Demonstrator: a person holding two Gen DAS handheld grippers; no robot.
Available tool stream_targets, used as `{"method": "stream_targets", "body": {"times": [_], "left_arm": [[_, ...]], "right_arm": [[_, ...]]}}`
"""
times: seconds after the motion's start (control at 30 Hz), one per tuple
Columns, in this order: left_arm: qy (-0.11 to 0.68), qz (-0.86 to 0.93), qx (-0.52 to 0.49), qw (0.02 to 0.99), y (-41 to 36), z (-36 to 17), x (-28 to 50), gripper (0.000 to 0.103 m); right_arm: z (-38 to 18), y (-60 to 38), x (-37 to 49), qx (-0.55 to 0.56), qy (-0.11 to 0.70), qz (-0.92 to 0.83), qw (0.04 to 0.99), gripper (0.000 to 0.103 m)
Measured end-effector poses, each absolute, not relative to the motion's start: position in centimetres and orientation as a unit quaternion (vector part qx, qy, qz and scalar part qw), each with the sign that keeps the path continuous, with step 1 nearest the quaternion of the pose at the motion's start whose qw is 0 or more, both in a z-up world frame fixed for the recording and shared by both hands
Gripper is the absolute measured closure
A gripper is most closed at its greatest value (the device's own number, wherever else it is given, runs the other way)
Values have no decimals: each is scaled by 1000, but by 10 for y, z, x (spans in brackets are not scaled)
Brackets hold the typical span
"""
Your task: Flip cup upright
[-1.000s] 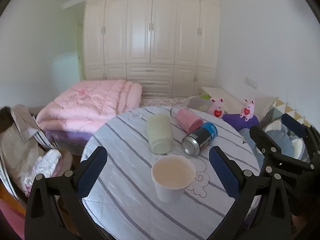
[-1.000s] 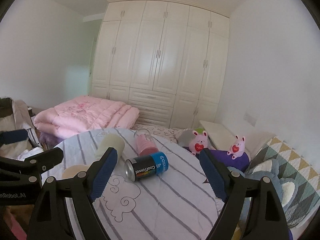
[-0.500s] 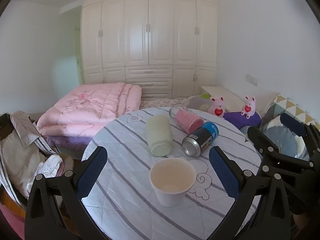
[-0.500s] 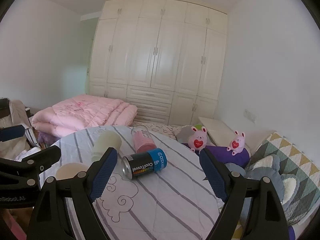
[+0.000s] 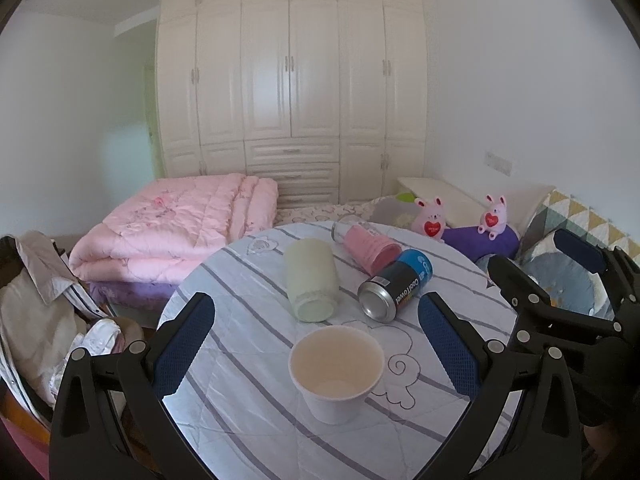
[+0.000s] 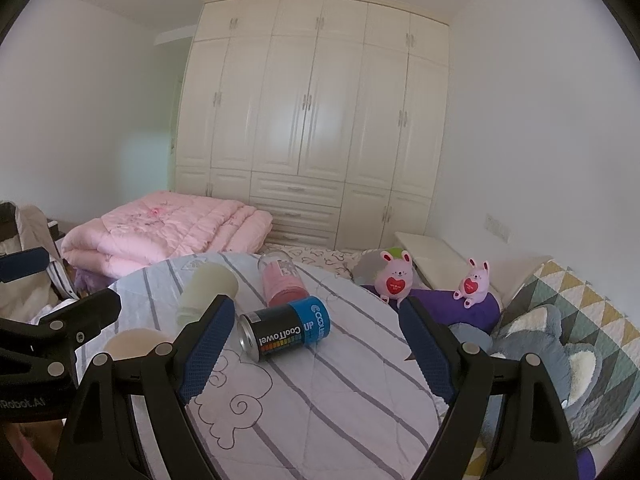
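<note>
A white paper cup (image 5: 335, 370) stands upright, mouth up, on the round striped table (image 5: 240, 360); its rim also shows in the right wrist view (image 6: 134, 343). A pale green cup (image 5: 310, 280) lies on its side behind it, and it also shows in the right wrist view (image 6: 206, 290). A pink cup in a clear sleeve (image 5: 366, 245) lies on its side further back. My left gripper (image 5: 316, 344) is open and empty around the paper cup without touching it. My right gripper (image 6: 316, 344) is open and empty above the table.
A black and blue CoolTowel can (image 6: 286, 330) lies on its side mid-table. A folded pink quilt (image 5: 172, 232) lies on the bed behind. Two pink bunny toys (image 6: 394, 278) and cushions are at the right. Clothes (image 5: 36, 312) hang at the left.
Both grippers have tilted up and drawn back a little, so the table sits lower in both views. The cups and the can have not moved.
</note>
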State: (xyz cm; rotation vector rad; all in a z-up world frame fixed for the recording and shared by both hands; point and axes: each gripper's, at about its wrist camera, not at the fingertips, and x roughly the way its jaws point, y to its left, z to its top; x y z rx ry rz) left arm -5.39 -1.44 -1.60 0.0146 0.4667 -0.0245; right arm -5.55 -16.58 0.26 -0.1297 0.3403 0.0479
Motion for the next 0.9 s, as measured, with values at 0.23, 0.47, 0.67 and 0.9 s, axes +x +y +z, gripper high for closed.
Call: {"method": "stream_targets", "body": {"times": [0.23, 0.47, 0.67, 0.9], "left_arm": [[242, -13, 8, 970, -15, -19, -48, 0], [244, -13, 11, 970, -16, -21, -46, 0], [259, -16, 9, 966, -17, -20, -40, 0], [261, -14, 14, 965, -20, -16, -34, 0]], "right_arm": [[0, -165, -47, -65, 183, 25, 981, 18], [-1, -166, -45, -64, 187, 24, 980, 18], [-2, -167, -41, -63, 193, 23, 979, 18], [0, -170, -36, -60, 190, 23, 980, 18]]}}
